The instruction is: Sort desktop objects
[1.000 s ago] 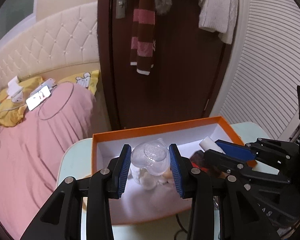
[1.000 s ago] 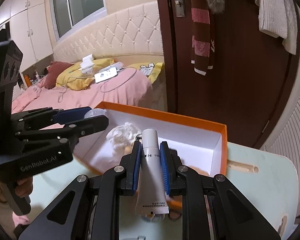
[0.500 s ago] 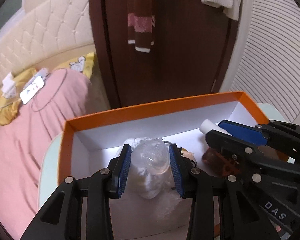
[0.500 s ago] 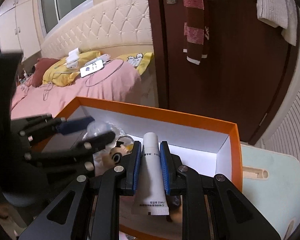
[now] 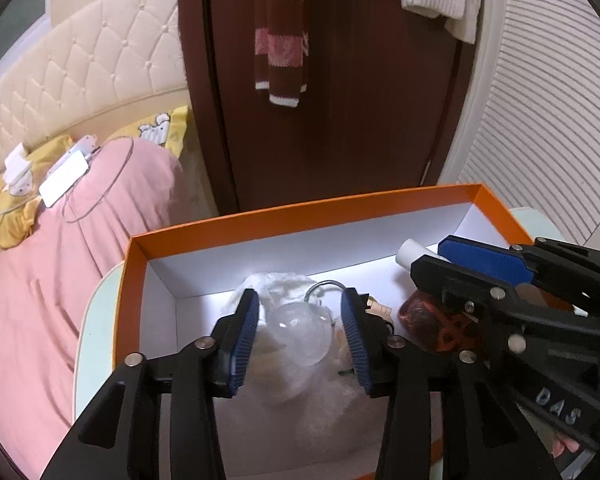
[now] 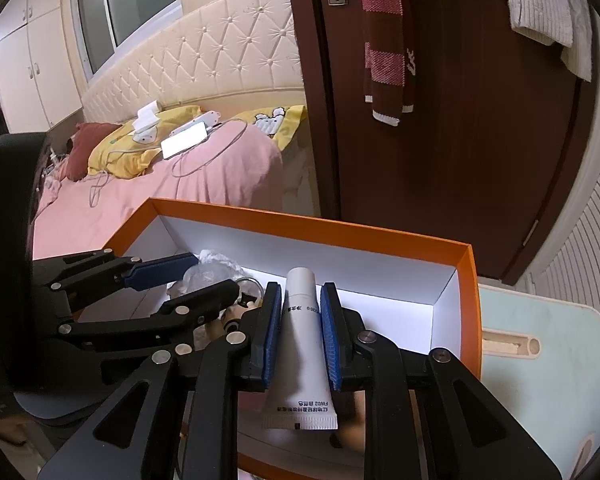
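Note:
An orange box (image 5: 300, 210) with a white inside stands on a pale green table (image 5: 96, 320). My left gripper (image 5: 300, 300) hangs low inside it, fingers slightly apart around a clear plastic ball (image 5: 300, 332). The ball rests on a crumpled white bag (image 5: 272, 284), with a thin gap at each pad. My right gripper (image 6: 300, 292) is shut on a white tube (image 6: 300, 340), cap pointing forward, over the box (image 6: 300, 228). In the left wrist view, the right gripper (image 5: 428, 258) and the tube's cap (image 5: 410, 250) sit at the box's right side.
A small figure on a key ring (image 5: 376, 306) and a reddish-brown item (image 5: 424, 320) lie in the box. A wooden slot (image 6: 508, 344) marks the table (image 6: 540, 360) right of the box. A pink bed (image 5: 60, 260) and a dark door (image 5: 340, 120) lie beyond.
Both grippers moved forward and down over the box. The left fingers have parted slightly and the ball now sits lower on the bag. The right gripper still holds the tube.

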